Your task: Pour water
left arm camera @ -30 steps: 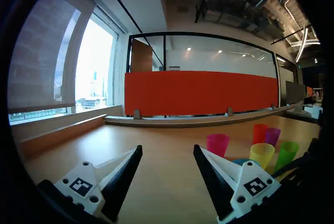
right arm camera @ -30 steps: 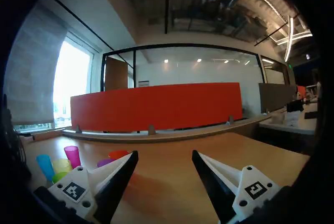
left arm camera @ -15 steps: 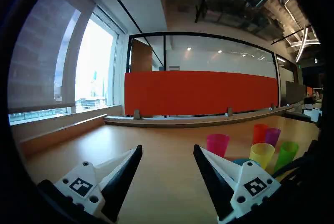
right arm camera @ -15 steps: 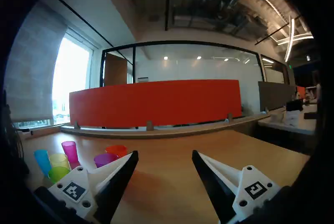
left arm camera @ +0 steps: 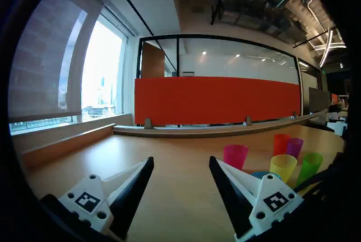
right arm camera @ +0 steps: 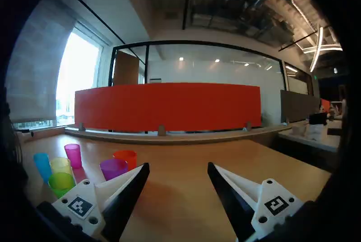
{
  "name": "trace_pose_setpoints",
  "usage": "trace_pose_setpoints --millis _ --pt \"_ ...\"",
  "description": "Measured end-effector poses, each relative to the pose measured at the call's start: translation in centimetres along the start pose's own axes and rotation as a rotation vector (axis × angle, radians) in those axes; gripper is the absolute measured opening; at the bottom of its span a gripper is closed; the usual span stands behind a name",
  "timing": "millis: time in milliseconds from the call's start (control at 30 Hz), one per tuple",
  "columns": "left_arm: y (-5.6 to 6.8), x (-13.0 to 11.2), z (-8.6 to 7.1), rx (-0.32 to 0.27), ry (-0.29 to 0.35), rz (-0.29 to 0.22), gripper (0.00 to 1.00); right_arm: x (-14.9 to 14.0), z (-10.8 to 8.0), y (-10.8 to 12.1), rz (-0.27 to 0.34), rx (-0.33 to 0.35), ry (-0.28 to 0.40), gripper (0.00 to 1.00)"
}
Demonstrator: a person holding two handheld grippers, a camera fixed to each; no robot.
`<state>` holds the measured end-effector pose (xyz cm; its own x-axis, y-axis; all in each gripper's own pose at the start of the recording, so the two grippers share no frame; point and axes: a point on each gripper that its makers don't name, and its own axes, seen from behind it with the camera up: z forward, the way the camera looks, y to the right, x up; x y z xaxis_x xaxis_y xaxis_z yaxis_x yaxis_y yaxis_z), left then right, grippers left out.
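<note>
Several coloured plastic cups stand on a wooden table [left arm camera: 180, 188]. In the left gripper view they sit right of my open left gripper [left arm camera: 180, 163]: a pink cup [left arm camera: 235, 155], an orange cup [left arm camera: 280, 143], a purple cup [left arm camera: 294, 146], a yellow cup [left arm camera: 283, 167], a green cup [left arm camera: 309, 165]. In the right gripper view they lie to the left of my open right gripper [right arm camera: 178, 167]: blue cup [right arm camera: 43, 166], yellow cup [right arm camera: 60, 166], pink cup [right arm camera: 72, 154], green cup [right arm camera: 62, 183], purple cup [right arm camera: 113, 169], orange cup [right arm camera: 125, 158]. Both grippers hold nothing.
A long red partition [right arm camera: 167, 107] runs along the table's far edge. Bright windows [left arm camera: 101, 79] stand at the left. Another desk with objects [right arm camera: 316, 131] lies at the right. The tabletop ahead of both grippers is bare wood.
The right gripper's view has risen and the cups now sit higher and fuller in it. The left gripper has not moved.
</note>
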<state>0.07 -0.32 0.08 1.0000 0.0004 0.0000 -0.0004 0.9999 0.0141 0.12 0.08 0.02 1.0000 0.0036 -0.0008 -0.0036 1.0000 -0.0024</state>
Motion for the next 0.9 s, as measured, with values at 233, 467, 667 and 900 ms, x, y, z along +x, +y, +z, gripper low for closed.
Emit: trace_pose_setpoints --millis 233,467,667,900 --pt "-0.04 -0.02 -0.02 0.000 0.000 0.000 0.91 0.04 -0.03 -0.16 -0.004 0.001 0.000 1.00" --pt "-0.04 0.00 -0.02 0.000 0.000 0.000 0.90 0.04 -0.05 -0.20 -0.004 0.001 -0.001 1.00" --pt "-0.03 0.01 -0.01 0.000 0.000 0.000 0.90 0.07 -0.05 -0.22 -0.004 0.001 -0.001 1.00" --pt "-0.02 0.03 0.01 0.000 0.000 0.000 0.90 0.03 -0.07 -0.25 -0.004 0.001 -0.001 1.00"
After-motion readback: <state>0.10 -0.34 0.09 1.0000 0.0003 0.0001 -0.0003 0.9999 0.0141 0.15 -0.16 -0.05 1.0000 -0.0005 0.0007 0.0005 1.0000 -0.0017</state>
